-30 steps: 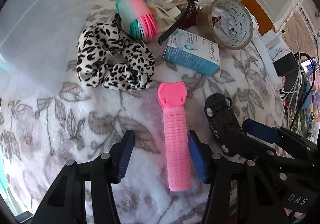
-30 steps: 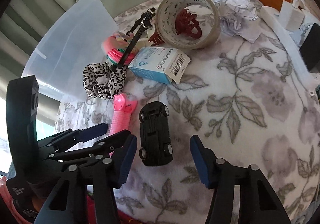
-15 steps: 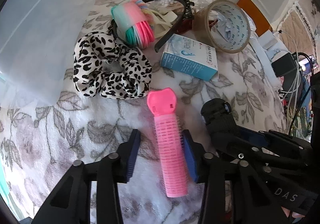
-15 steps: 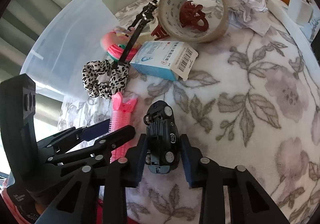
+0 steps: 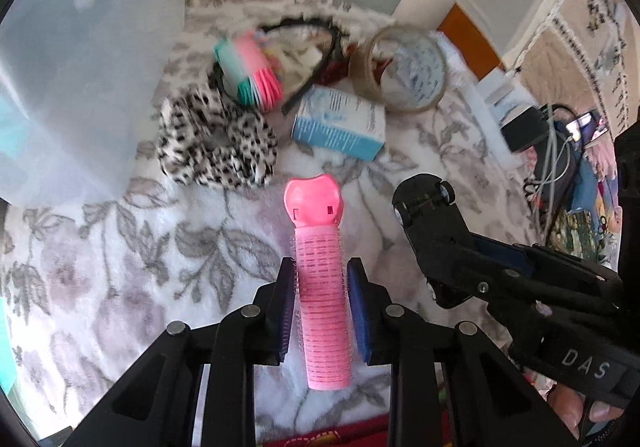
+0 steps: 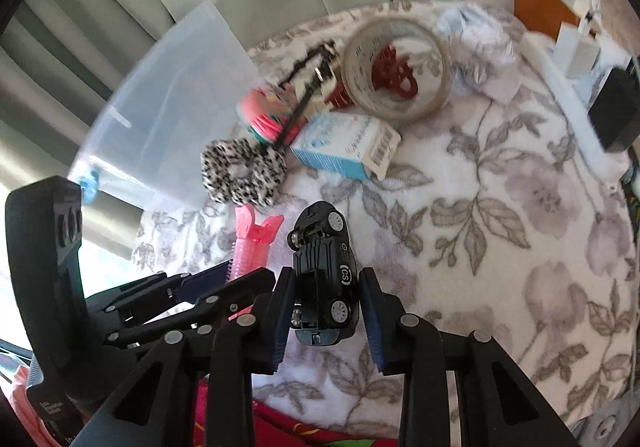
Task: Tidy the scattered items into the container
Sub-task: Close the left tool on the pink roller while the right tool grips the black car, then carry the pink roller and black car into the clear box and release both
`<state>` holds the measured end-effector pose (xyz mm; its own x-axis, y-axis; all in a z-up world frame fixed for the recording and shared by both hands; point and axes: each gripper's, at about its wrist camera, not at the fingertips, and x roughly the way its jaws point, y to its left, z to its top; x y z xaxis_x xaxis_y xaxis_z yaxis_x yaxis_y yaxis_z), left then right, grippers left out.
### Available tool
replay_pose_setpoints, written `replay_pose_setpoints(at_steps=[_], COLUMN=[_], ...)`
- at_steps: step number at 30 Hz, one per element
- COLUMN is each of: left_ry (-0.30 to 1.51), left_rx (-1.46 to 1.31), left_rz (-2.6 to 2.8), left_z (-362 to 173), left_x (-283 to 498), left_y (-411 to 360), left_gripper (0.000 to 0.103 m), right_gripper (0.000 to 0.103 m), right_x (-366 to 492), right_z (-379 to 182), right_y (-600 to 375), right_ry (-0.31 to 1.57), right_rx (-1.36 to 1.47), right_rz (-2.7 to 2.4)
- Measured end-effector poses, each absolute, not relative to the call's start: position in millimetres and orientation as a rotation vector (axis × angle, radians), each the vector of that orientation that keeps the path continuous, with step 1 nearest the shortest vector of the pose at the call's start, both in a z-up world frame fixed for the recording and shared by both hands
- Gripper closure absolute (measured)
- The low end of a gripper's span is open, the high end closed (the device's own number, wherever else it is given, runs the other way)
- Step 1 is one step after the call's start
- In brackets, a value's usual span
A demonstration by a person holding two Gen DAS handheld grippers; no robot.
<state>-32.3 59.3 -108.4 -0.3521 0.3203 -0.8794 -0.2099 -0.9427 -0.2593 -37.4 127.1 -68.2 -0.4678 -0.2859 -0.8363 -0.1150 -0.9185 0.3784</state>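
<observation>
My left gripper is shut on a pink hair roller and holds it just above the floral blanket. My right gripper is shut on a black toy car, tilted on its side and lifted. The car also shows in the left wrist view, and the roller in the right wrist view. The clear plastic container stands at the far left; it also shows in the right wrist view.
On the blanket lie a leopard scrunchie, a bundle of coloured hair ties, a black headband, a blue-white box, a tape roll and a red claw clip. Chargers and cables clutter the right.
Both grippers closed fully on their items and lifted them off the blanket; the car has tipped onto its side. Both views have pulled back and up.
</observation>
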Motion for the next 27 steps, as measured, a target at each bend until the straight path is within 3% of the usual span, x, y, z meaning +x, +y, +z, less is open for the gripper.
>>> replay_pose_setpoints(at_steps=[17,27], left_ry=[-0.255,-0.45], left_rx=[-1.021,-1.005], left_rz=[2.669,2.823], left_z=[46,52], left_x=[-25,-30], left_y=[-16,-108], left_gripper=[0.076,0.076], right_gripper=[0.068,0.068], right_x=[-67,-104], right_z=[71,101], right_y=[81,13], right_ry=[-0.479,-0.365], right_rx=[1.075,1.01], right_rz=[-2.652,-2.566])
